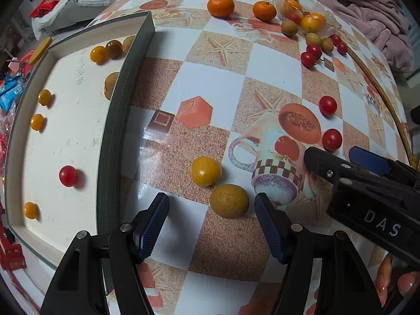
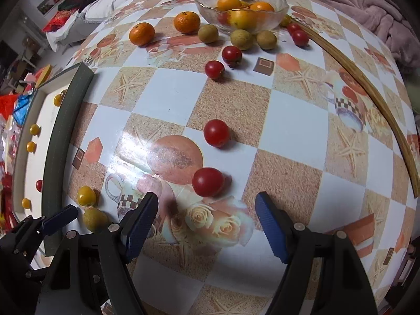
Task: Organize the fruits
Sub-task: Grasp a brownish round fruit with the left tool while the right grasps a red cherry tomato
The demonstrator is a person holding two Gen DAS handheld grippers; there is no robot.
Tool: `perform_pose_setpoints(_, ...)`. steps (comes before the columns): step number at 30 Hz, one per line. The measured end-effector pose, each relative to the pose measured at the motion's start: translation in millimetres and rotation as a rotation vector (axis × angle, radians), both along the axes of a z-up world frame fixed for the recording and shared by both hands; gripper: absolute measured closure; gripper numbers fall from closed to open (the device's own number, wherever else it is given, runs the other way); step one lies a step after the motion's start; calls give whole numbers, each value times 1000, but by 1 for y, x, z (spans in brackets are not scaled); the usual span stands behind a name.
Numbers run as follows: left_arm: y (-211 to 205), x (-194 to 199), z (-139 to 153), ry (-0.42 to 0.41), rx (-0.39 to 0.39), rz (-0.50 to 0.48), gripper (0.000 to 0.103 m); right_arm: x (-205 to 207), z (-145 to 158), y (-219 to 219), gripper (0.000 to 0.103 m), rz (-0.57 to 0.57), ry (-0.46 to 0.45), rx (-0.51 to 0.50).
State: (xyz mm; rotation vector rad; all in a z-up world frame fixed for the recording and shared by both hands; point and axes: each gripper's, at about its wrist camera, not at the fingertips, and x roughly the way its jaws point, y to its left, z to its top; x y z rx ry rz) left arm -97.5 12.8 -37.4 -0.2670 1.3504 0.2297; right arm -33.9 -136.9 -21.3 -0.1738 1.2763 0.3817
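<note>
Beside tray [image 1: 123, 120], scattered tomatoes [image 2: 216, 133]

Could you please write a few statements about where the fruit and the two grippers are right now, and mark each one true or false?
1. The left gripper is open, with a brownish-yellow fruit just ahead of its fingers. True.
2. The right gripper is shut on a red tomato. False: it is open, and the nearest red tomato lies free on the table.
3. The white tray holds one red tomato among several yellow fruits. True.
4. The glass bowl is empty. False: orange and yellow fruit sit in it.
5. Two oranges lie on the table beside the bowl. True.
</note>
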Motion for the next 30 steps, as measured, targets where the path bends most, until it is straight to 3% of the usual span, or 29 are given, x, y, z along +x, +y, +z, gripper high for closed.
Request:
perform_pose_setpoints(7, -1, 2, -3, 8, 11, 42, 34, 8, -2, 18, 24, 47, -24, -46)
perform_pose_setpoints(9, 0, 4, -2, 9, 8, 44, 34, 10, -2, 25, 31, 56, -35, -63)
perform_pose_setpoints(10, 0, 4, -2, 9, 2, 44, 36, 11, -1, 27, 42, 64, -48, -77)
perform_pose_setpoints(11, -1, 4, -1, 9, 3, 43, 44, 11, -1, 28, 52, 71, -54, -82)
perform_pose_setpoints(13, -3, 5, 0, 12, 19, 36, 52, 13, 1, 27, 62, 79, -56, -85)
perform_pose_setpoints(14, -4, 6, 1, 6, 18, 32, 62, 14, 1, 25, 69, 81, -53, -81)
perform_pose_setpoints(16, -4, 8, 5, -1, 3, 19, 73, 18, 3, 19, 77, 82, -35, -52)
perform_pose_setpoints(19, 0, 9, 10, -16, -35, 7, 73, 20, 4, 11, 77, 78, -8, -1)
perform_pose_setpoints(30, 11, 3, 50, -75, -81, -49, 73, 13, 18, 7, 77, 82, 18, 19)
